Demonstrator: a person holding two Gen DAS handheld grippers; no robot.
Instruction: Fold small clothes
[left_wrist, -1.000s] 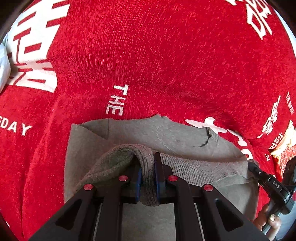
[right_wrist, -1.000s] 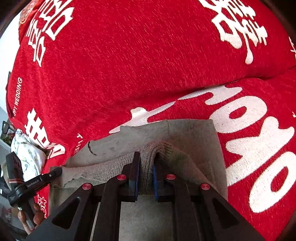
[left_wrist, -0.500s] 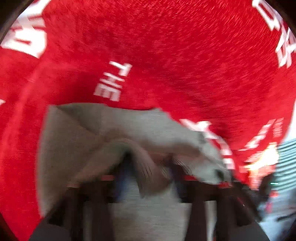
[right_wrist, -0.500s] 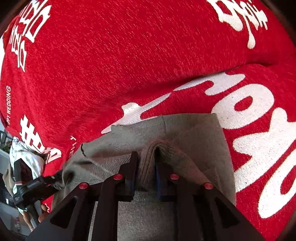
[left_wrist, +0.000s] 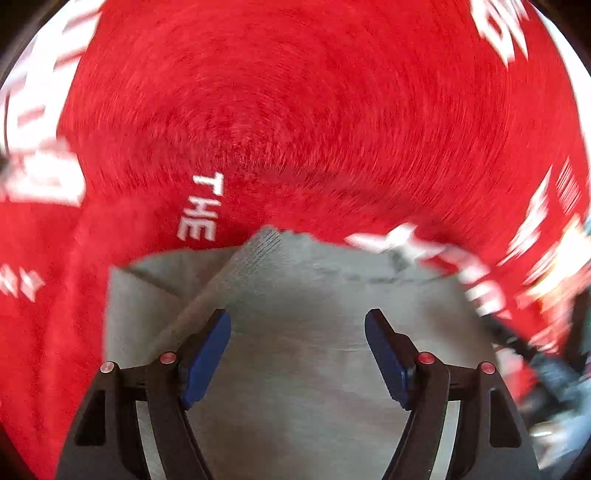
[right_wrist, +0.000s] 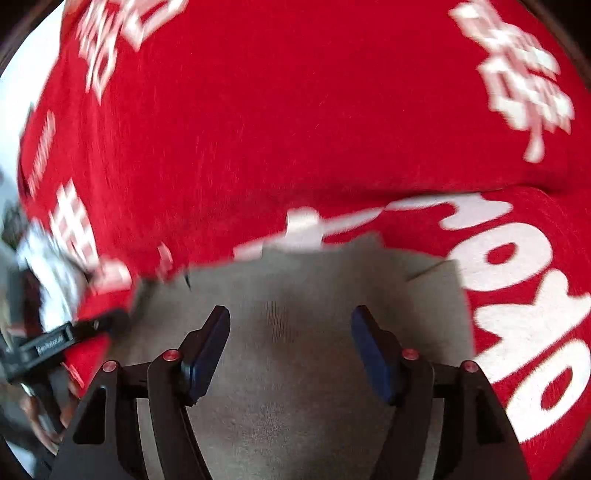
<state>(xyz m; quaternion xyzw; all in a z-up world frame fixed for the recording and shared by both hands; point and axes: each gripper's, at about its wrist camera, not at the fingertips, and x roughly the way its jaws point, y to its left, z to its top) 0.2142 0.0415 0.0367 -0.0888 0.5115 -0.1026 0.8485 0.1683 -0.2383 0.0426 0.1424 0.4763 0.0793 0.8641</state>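
Observation:
A small grey knit garment (left_wrist: 306, 332) lies folded flat on a red cloth with white lettering (left_wrist: 295, 110). My left gripper (left_wrist: 297, 325) is open and empty just above the garment, its blue pads (left_wrist: 207, 354) spread wide. A ribbed hem (left_wrist: 236, 273) runs diagonally by the left pad. The garment also shows in the right wrist view (right_wrist: 295, 350). My right gripper (right_wrist: 290, 321) is open and empty over it. The left gripper shows at the left edge of the right wrist view (right_wrist: 55, 339).
The red cloth (right_wrist: 295, 129) covers the whole surface around the garment. A white patterned fabric (right_wrist: 40, 258) lies at the far left of the right wrist view. Both views are blurred by motion.
Both grippers have opened and let go of the garment's ribbed edge. The lifted fold has dropped flat onto the garment.

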